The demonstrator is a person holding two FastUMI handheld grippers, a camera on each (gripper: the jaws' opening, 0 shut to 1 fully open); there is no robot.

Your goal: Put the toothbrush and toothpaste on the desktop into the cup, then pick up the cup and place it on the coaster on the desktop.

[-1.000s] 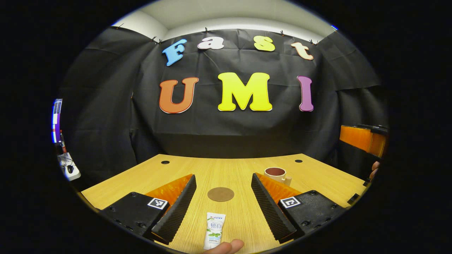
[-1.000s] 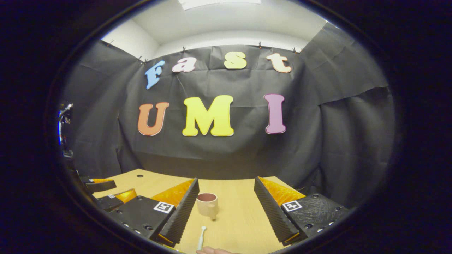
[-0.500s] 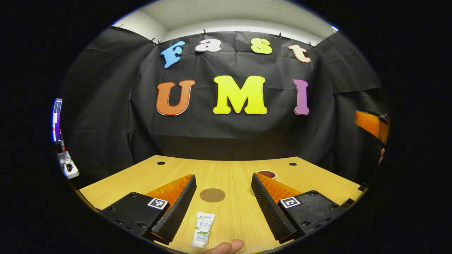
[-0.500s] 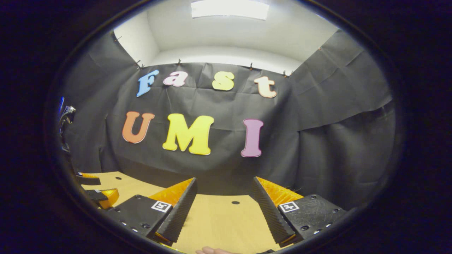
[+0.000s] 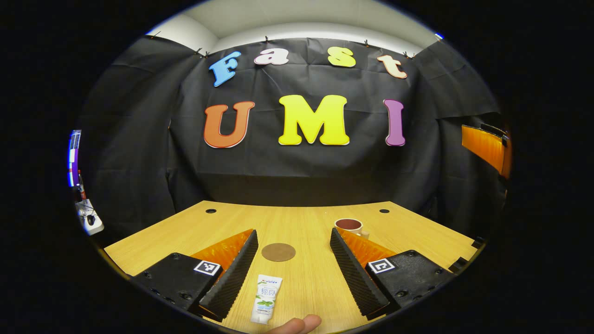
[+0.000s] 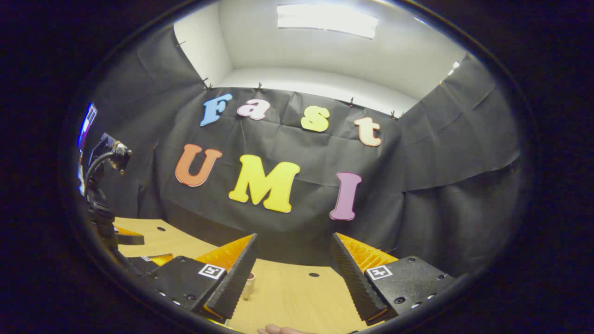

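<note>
Left gripper [image 5: 292, 273]: I've got it low over the desk [image 5: 417, 236], jaws spread wide, nothing in them.
Toothpaste [image 5: 266, 292]: lying flat between my fingers, nearer the left one, cap end toward me.
Handling: a soft, light tube, I reckon; it'll dent if I squeeze hard, so I'd take it across the middle of the body, gently.
Cup [image 5: 349, 225]: upright, far right, partly behind my right finger; handle probably faces me, hard to tell.
Coaster [image 5: 278, 252]: bare, straight ahead, well apart from the cup.
Right gripper [image 6: 292, 273]: raised, tilted up at the wall, wide open and empty.
Room: open desk between tube and coaster; near edge is close under me.
</note>
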